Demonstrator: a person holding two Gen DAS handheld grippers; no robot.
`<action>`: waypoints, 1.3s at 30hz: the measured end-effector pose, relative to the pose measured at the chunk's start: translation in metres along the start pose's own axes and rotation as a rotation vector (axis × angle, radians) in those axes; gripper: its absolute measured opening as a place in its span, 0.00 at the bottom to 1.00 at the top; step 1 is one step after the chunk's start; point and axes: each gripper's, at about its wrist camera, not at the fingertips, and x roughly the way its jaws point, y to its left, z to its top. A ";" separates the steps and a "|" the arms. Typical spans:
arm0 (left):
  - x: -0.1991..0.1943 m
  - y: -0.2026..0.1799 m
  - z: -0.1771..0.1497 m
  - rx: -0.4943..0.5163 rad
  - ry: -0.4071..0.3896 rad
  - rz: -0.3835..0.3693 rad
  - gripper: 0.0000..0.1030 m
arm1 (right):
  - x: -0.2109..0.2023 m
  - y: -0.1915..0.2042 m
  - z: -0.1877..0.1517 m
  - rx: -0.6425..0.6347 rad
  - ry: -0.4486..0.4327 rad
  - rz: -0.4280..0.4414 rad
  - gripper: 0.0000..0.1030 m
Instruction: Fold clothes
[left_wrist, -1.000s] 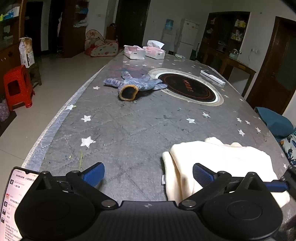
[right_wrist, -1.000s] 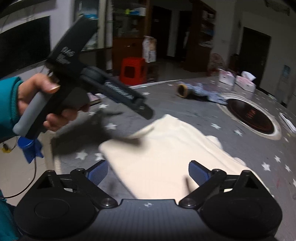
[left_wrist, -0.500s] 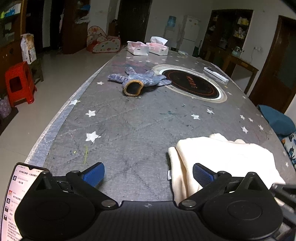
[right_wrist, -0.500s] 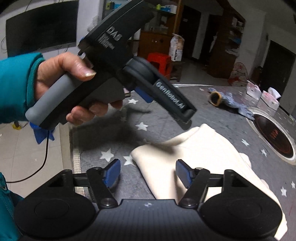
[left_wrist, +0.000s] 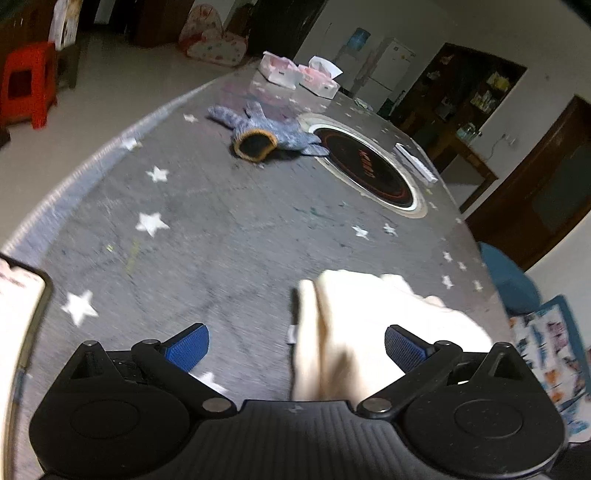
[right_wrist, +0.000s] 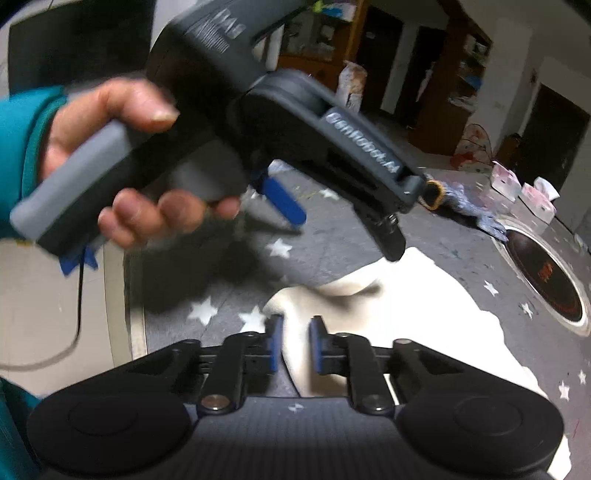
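**Right claw closing on the cream corner**

Left wrist view: the left claw (left_wrist: 295, 341) hangs wide apart, gripping nothing. The folded cream fabric garment (left_wrist: 388, 317) lies on the grey star-patterned counter (left_wrist: 221, 221) straight ahead and slightly right, nearer than the blue knitted glove (left_wrist: 266, 133). Motion blur smears its edges.

Right wrist view: the right claw (right_wrist: 295, 341) is nearly together, cream cloth (right_wrist: 424, 314) between the pads; whether it is actually pinched, I cannot tell. The left hand (right_wrist: 140, 166) hovers above the garment's far corner. The right looks nearer.
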 end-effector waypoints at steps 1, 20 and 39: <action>0.001 0.000 0.001 -0.017 0.006 -0.011 1.00 | -0.004 -0.005 0.001 0.026 -0.014 0.006 0.08; 0.033 -0.003 0.000 -0.302 0.130 -0.184 0.72 | -0.061 -0.053 -0.002 0.249 -0.199 0.061 0.06; 0.051 -0.015 0.000 -0.208 0.135 -0.127 0.18 | -0.073 -0.097 -0.044 0.433 -0.170 -0.069 0.16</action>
